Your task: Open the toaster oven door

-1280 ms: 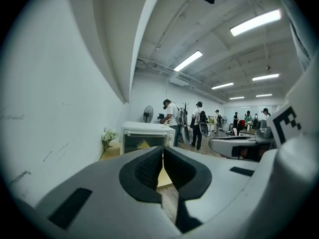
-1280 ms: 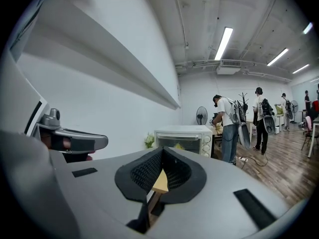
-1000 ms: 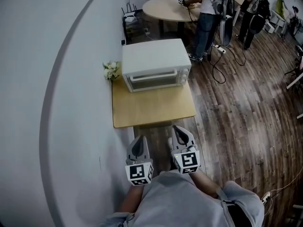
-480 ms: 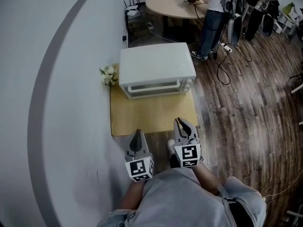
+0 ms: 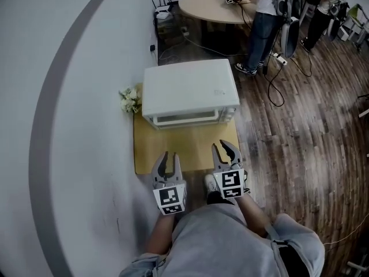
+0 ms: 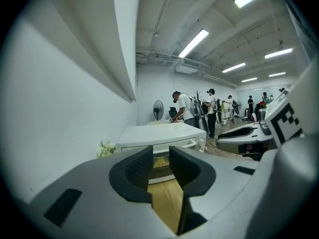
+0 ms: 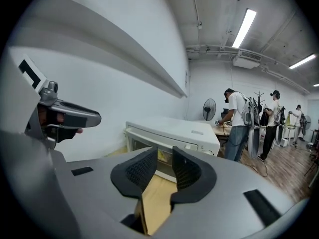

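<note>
A white toaster oven [image 5: 190, 88] stands at the back of a small wooden table [image 5: 184, 149], and its glass door [image 5: 187, 118] faces me, closed. My left gripper [image 5: 168, 161] hovers at the table's near edge on the left, and my right gripper [image 5: 227, 152] is over the near right corner. Both sit well short of the oven. The jaws of each are opening with nothing between them. In the left gripper view the oven [image 6: 159, 136] shows past the parted left gripper [image 6: 160, 166]. The right gripper view shows the oven [image 7: 172, 131] beyond the right gripper [image 7: 164, 169].
A small bunch of white flowers [image 5: 129, 100] lies left of the oven against the white wall [image 5: 69, 126]. Behind the oven are a round table [image 5: 219, 4] and standing people [image 5: 262, 16]. Cables [image 5: 277, 79] trail over the wooden floor to the right.
Both grippers have moved forward to the table's near edge, and their jaws have gone from shut to parted. The oven now looks closer in the head view.
</note>
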A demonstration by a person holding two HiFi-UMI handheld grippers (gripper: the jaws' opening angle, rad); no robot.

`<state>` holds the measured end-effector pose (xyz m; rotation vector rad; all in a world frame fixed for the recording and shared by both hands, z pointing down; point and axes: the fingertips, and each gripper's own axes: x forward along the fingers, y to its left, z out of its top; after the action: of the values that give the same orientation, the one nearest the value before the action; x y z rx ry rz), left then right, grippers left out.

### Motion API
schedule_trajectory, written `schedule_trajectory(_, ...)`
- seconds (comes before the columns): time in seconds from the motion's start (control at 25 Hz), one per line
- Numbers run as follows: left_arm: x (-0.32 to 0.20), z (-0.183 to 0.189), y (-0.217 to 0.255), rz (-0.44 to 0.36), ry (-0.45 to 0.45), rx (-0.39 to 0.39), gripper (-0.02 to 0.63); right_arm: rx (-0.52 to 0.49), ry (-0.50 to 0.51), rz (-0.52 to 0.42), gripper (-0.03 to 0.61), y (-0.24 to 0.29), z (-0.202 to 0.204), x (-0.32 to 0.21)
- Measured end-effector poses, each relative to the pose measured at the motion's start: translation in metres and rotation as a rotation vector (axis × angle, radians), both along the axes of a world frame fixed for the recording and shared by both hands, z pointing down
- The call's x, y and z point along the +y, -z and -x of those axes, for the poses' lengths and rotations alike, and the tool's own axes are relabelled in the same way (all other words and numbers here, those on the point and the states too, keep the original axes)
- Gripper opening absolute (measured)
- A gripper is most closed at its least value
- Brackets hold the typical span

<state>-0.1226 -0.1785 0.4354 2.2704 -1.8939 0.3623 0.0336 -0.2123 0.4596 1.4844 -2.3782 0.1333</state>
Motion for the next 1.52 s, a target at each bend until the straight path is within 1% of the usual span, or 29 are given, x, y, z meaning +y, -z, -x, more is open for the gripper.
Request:
schedule_trajectory(0.12, -0.017, -0.002, -0.001, 0.016, -0.025, -0.046, 0.08, 0.031, 0.033, -0.002, 0.066, 0.001, 0.004, -0.016)
schedule_trajectory(0.2, -0.028, -0.006, -0.005, 0.042, -0.06, -0.098, 0.092, 0.06, 0.057, -0.002, 0.073, 0.001, 0.007, -0.025)
schedule_trajectory(0.28, -0.039, -0.01, -0.012, 0.084, -0.119, -0.153, 0.105, 0.094, 0.082, 0.002, 0.082, 0.0, 0.009, -0.035)
schedule_trajectory(0.36, -0.051, -0.015, -0.021, 0.135, -0.181, -0.188, 0.122, 0.132, 0.114, 0.011, 0.091, -0.001, 0.013, -0.046)
schedule_trajectory(0.44, -0.062, -0.015, -0.028, 0.176, -0.21, -0.214, 0.132, 0.172, 0.152, 0.027, 0.096, -0.006, 0.018, -0.055)
schedule_trajectory(0.52, -0.072, -0.015, -0.033, 0.2, -0.226, -0.26, 0.137, 0.206, 0.183, 0.053, 0.104, -0.013, 0.021, -0.064)
schedule_trajectory(0.6, -0.08, -0.016, -0.038, 0.214, -0.256, -0.33, 0.138, 0.236, 0.212, 0.076, 0.112, -0.019, 0.025, -0.072)
schedule_trajectory(0.64, -0.084, -0.018, -0.04, 0.219, -0.281, -0.377, 0.14, 0.254, 0.228, 0.083, 0.115, -0.021, 0.028, -0.076)
schedule_trajectory(0.8, -0.097, -0.031, -0.051, 0.223, -0.41, -0.61, 0.149, 0.347, 0.32, 0.113, 0.117, -0.029, 0.037, -0.086)
schedule_trajectory(0.88, -0.105, -0.038, -0.053, 0.222, -0.461, -0.681, 0.15, 0.391, 0.362, 0.122, 0.117, -0.032, 0.041, -0.091)
schedule_trajectory(1.04, -0.119, -0.047, -0.061, 0.244, -0.525, -0.73, 0.15, 0.43, 0.425, 0.139, 0.117, -0.035, 0.047, -0.101)
schedule_trajectory(1.2, -0.129, -0.048, -0.074, 0.304, -0.572, -0.769, 0.15, 0.458, 0.484, 0.181, 0.117, -0.044, 0.048, -0.107)
schedule_trajectory(1.36, -0.138, -0.047, -0.083, 0.352, -0.597, -0.783, 0.15, 0.492, 0.54, 0.233, 0.117, -0.056, 0.046, -0.11)
schedule_trajectory(1.44, -0.142, -0.046, -0.085, 0.365, -0.602, -0.782, 0.15, 0.485, 0.556, 0.257, 0.117, -0.06, 0.047, -0.111)
schedule_trajectory(1.52, -0.143, -0.047, -0.087, 0.378, -0.605, -0.762, 0.153, 0.458, 0.569, 0.283, 0.117, -0.062, 0.047, -0.11)
